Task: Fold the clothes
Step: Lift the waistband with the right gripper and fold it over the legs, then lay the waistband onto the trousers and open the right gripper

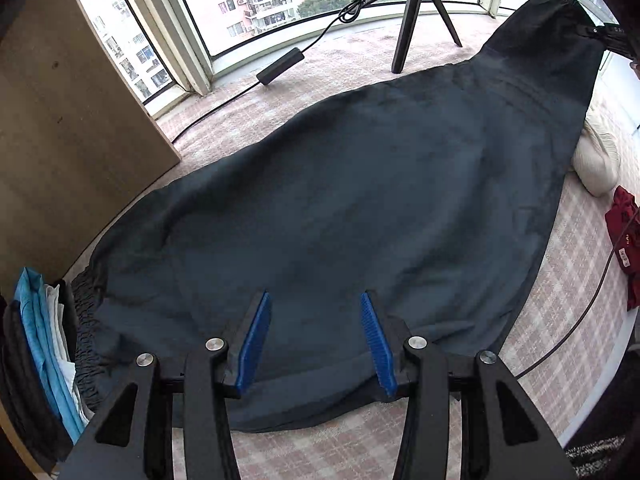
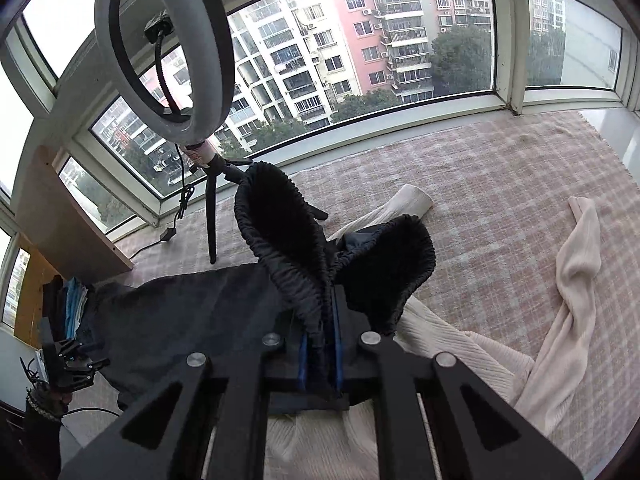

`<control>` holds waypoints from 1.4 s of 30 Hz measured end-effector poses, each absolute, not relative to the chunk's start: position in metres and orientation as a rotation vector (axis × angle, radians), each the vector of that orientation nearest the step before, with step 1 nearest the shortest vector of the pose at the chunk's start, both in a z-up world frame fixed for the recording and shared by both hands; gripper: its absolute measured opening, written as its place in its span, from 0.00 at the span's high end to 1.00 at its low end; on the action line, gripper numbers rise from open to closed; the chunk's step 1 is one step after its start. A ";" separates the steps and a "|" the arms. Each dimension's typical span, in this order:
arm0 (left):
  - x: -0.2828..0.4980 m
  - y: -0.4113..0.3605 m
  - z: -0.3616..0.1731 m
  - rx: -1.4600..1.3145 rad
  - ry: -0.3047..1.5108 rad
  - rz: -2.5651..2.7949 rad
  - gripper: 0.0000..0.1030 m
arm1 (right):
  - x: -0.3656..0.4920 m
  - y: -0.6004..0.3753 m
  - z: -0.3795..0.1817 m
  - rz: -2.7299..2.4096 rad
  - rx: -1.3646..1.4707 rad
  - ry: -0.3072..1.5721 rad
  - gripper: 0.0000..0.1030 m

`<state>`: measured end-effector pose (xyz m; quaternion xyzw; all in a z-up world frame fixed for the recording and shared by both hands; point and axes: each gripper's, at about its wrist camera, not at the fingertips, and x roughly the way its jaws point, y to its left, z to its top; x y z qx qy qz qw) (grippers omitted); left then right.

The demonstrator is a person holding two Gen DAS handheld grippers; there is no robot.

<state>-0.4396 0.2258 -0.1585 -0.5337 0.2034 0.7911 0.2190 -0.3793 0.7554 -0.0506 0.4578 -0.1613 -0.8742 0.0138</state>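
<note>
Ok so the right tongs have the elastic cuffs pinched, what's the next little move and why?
Probably close the left tongs on the near edge of the dark trousers. They sit open, blue pads apart over the fabric, gripping nothing, while the right tongs are shut on the gathered cuffs. With both ends held, the trousers could be lifted and folded over evenly.

The red garment (image 1: 622,248) runs off the right edge. The cream sweater (image 2: 460,364) lies partly hidden under the dark trousers (image 2: 208,312).
</note>
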 end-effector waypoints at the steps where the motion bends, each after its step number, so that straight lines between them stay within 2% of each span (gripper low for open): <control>1: -0.439 0.216 -0.157 -1.466 0.557 2.196 0.57 | -0.378 0.733 -0.044 -2.726 1.411 -0.466 0.92; 6: -0.434 0.168 -0.151 -1.421 0.530 2.220 0.57 | -0.387 0.603 -0.034 -2.671 1.343 -0.365 0.92; 11: -0.431 0.114 -0.149 -1.415 0.489 2.243 0.57 | -0.411 0.454 -0.055 -2.551 1.310 -0.346 0.92; 16: -0.428 0.072 -0.154 -1.423 0.471 2.231 0.57 | -0.434 0.310 -0.113 -2.421 1.387 -0.264 0.92; 18: -0.429 0.063 -0.156 -1.417 0.483 2.231 0.57 | -0.444 0.259 -0.146 -2.308 1.454 -0.212 0.87; 20: -0.431 0.054 -0.157 -1.409 0.481 2.233 0.57 | -0.444 0.225 -0.171 -2.228 1.602 -0.099 0.87; 22: -0.434 0.049 -0.154 -1.392 0.452 2.232 0.57 | -0.435 0.222 -0.169 -2.201 1.610 -0.076 0.82; 23: -0.436 0.049 -0.152 -1.377 0.450 2.230 0.57 | -0.430 0.229 -0.159 -2.189 1.580 -0.101 0.76; 25: -0.439 0.051 -0.149 -1.343 0.457 2.219 0.57 | -0.423 0.254 -0.133 -2.156 1.494 -0.243 0.70; 26: -0.441 0.054 -0.149 -1.333 0.464 2.216 0.57 | -0.424 0.267 -0.121 -2.130 1.445 -0.343 0.54; 27: -0.444 0.057 -0.149 -1.328 0.472 2.216 0.57 | -0.427 0.275 -0.111 -2.114 1.399 -0.410 0.45; 28: -0.448 0.059 -0.150 -1.322 0.480 2.216 0.57 | -0.431 0.277 -0.104 -2.147 1.380 -0.397 0.32; 31: -0.457 0.061 -0.151 -1.351 0.403 2.203 0.57 | -0.440 0.279 -0.092 -2.210 1.344 -0.345 0.32; 32: -0.460 0.062 -0.152 -1.363 0.364 2.195 0.57 | -0.439 0.283 -0.094 -2.199 1.349 -0.347 0.35; 34: -0.459 0.071 -0.151 -1.347 0.350 2.171 0.57 | -0.438 0.296 -0.108 -2.200 1.402 -0.327 0.44; 37: -0.463 0.096 -0.158 -1.330 0.378 2.136 0.55 | -0.435 0.323 -0.142 -2.223 1.552 -0.299 0.44; 42: -0.481 0.153 -0.177 -1.329 0.464 2.080 0.48 | -0.422 0.375 -0.181 -2.238 1.672 -0.446 0.44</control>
